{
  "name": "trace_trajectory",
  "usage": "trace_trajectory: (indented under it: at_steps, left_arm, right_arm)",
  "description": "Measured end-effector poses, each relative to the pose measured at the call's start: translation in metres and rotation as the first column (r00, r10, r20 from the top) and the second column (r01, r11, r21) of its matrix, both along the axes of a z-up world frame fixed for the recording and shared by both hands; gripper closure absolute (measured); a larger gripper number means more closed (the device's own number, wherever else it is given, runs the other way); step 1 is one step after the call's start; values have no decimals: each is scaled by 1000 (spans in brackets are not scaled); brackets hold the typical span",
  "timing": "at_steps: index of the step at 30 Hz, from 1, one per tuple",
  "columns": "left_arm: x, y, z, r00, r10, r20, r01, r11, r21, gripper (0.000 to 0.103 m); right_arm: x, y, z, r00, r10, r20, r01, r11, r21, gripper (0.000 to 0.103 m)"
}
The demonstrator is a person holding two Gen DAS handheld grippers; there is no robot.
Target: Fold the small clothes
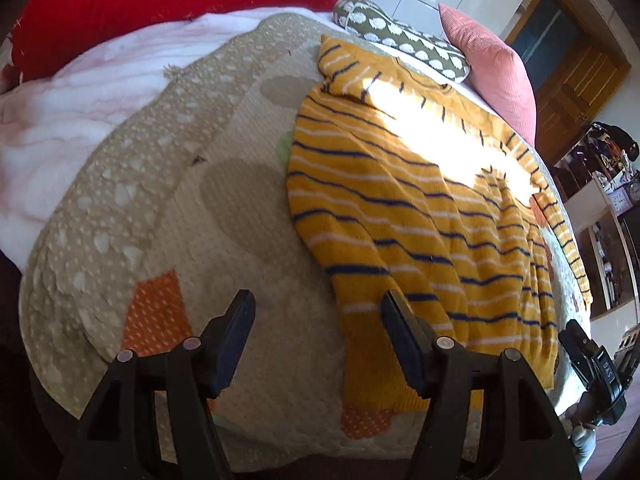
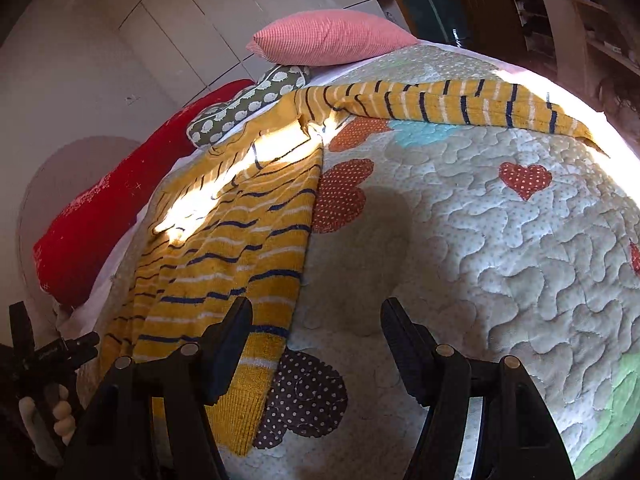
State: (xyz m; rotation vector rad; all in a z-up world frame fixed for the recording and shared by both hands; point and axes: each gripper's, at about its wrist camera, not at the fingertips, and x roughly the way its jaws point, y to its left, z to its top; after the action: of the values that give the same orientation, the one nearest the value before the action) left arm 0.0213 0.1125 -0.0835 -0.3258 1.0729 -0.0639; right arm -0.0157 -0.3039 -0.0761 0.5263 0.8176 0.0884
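Note:
A yellow knit sweater point(image 1: 400, 200) with navy and white stripes lies flat on the quilt point(image 1: 240, 220), sunlight across its chest. In the right wrist view the sweater point(image 2: 240, 240) lies at the left, and one sleeve point(image 2: 440, 100) stretches out to the right. My left gripper point(image 1: 318, 312) is open over bare quilt, its right finger beside the sweater's lower left corner. My right gripper point(image 2: 316, 312) is open too, with its left finger over the lower right hem corner and its right finger over quilt point(image 2: 480, 240). Nothing is between either pair of fingers.
A pink pillow point(image 1: 492, 64), a green patterned cushion point(image 1: 400, 40) and a red pillow point(image 1: 160, 4) line the head of the bed. A pale pink blanket point(image 1: 80, 112) lies left of the quilt. Shelves point(image 1: 608, 220) stand past the bed. A hand point(image 2: 60, 416) holds the other gripper at lower left.

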Motion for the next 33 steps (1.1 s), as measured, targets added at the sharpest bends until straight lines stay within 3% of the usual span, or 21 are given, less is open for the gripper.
trace_trajectory:
  at_steps: [3,6,7,9,10,11,12,13,14,19,23,25,27,28,31,33]
  left_arm:
    - [5,-17,-6,1000,-28,13,27,997,67,31]
    - [13,-33,-4,997,-72,32,70,996,59,30]
    - [14,-39,-3,994,-103,32,102,994,45,36]
    - [17,-55,-5,991,-135,-8,135,985,105,93]
    - [16,-60,-4,990,-139,-9,139,980,145,94]
    - [13,-61,-1,990,-141,-2,139,977,162,94]
    - [11,-61,1,990,-140,-3,138,975,173,94]
    - [8,-57,4,991,-131,-6,130,976,175,94]
    - [4,-52,7,992,-124,-7,123,977,172,95]
    - [-20,-31,9,993,-120,-10,119,977,174,95]
    - [-36,-16,7,993,-117,9,116,987,108,82]
    - [-41,-9,15,993,-113,36,109,990,88,77]
    - [-46,-5,27,992,-103,73,94,989,116,76]
    - [-47,-3,34,991,-98,92,84,987,137,75]
    - [-49,0,50,987,-81,138,58,985,161,67]
    - [-48,0,59,985,-79,155,57,988,141,65]
  right_arm:
    - [-7,-4,-1,1000,4,21,-4,1000,26,32]
    - [-8,-1,0,999,33,28,-35,997,63,32]
    - [-7,3,0,998,50,26,-52,996,75,32]
    - [-3,17,-2,996,90,19,-91,993,68,32]
    - [0,25,-3,994,111,16,-112,992,58,32]
    - [2,34,-3,990,138,14,-139,989,50,37]
    - [6,42,-4,985,175,4,-175,983,56,70]
    - [9,48,-7,978,207,-20,-205,976,70,89]
    - [8,51,-7,977,211,-29,-209,975,69,93]
    - [-12,36,-5,979,198,-40,-194,978,81,93]
    - [-26,8,-6,986,163,-29,-158,980,120,92]
    - [-29,-21,4,998,54,-11,-53,996,67,87]
    - [-26,-59,11,998,-64,7,64,997,52,58]
    - [-26,-80,15,992,-122,20,121,992,42,52]
    - [-19,-144,23,957,-290,29,290,957,17,49]
    - [-14,-187,20,911,-412,-4,411,910,60,49]
